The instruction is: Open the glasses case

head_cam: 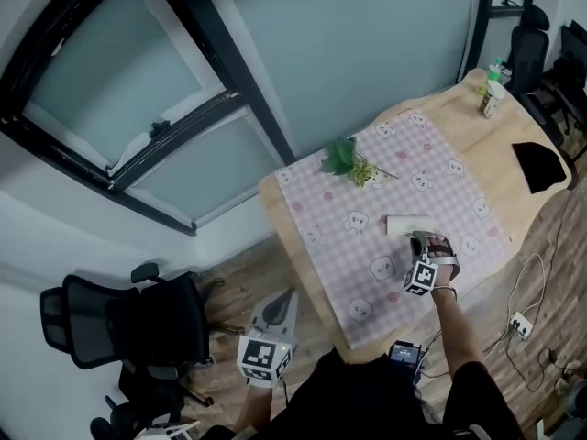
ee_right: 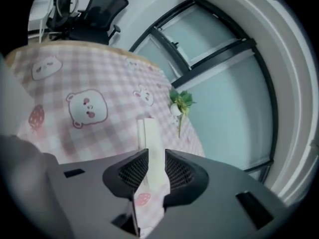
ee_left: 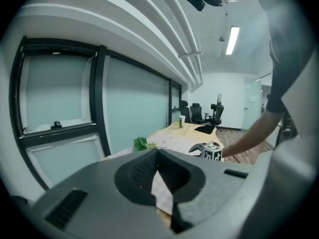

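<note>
A long cream glasses case (head_cam: 406, 225) lies shut on the pink checked cloth (head_cam: 367, 200) that covers the wooden table. My right gripper (head_cam: 419, 239) hangs just over the case's near side. In the right gripper view the case (ee_right: 148, 133) runs away from me, and its near end shows through the gap of the right gripper (ee_right: 152, 166). The jaws stand apart and I see no pad pressing on it. My left gripper (head_cam: 278, 308) is off the table's near left corner, over the floor. In its own view the left gripper (ee_left: 160, 178) is slightly open and empty.
A green plant sprig (head_cam: 348, 160) lies at the cloth's far edge. A small bottle (head_cam: 492, 94) and a black flat thing (head_cam: 539, 165) sit on the bare wood at the right. An office chair (head_cam: 119, 319) stands on the floor at the left, and a power strip (head_cam: 520, 324) lies at the right.
</note>
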{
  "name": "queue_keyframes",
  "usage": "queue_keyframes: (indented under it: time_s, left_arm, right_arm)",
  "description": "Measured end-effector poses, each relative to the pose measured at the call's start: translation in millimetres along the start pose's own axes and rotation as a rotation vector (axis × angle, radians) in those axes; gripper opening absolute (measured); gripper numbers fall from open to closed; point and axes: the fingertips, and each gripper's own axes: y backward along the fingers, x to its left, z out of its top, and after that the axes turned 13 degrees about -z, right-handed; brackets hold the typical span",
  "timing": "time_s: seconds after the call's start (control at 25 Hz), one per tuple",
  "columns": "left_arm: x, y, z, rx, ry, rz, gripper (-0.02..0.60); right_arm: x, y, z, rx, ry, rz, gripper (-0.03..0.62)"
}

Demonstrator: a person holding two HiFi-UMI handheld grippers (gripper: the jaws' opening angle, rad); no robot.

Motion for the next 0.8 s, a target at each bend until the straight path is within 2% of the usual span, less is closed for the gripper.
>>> queue_keyframes:
  time_s: [0.08,0.24,0.48,0.64,0.8]
  left_arm:
    - [4,9,-11,0.028,0.023,0.029,-0.006]
    - [10,12,-23,0.065,0.043,0.052,-0.006]
    - [5,0,-19,0.062,0.047,0.033,-0.006]
    - [2,-8,-16,0.064,0.041,0.01,-0.006]
    - [0,-11,-18,0.071,0.038,0.0,-0.006]
  right_arm:
    - [16,-16,-9,0.018,0.039,0.026,0.114]
    - [25,-36,-19,0.049,0.045,0.044,0.114]
    - [32,-46,-27,0.063,0.06,0.071,0.114]
    - [30,-48,-28,0.064,0.066,0.051,0.109]
    - [21,-46,-25,0.046,0.062,0.021,0.059]
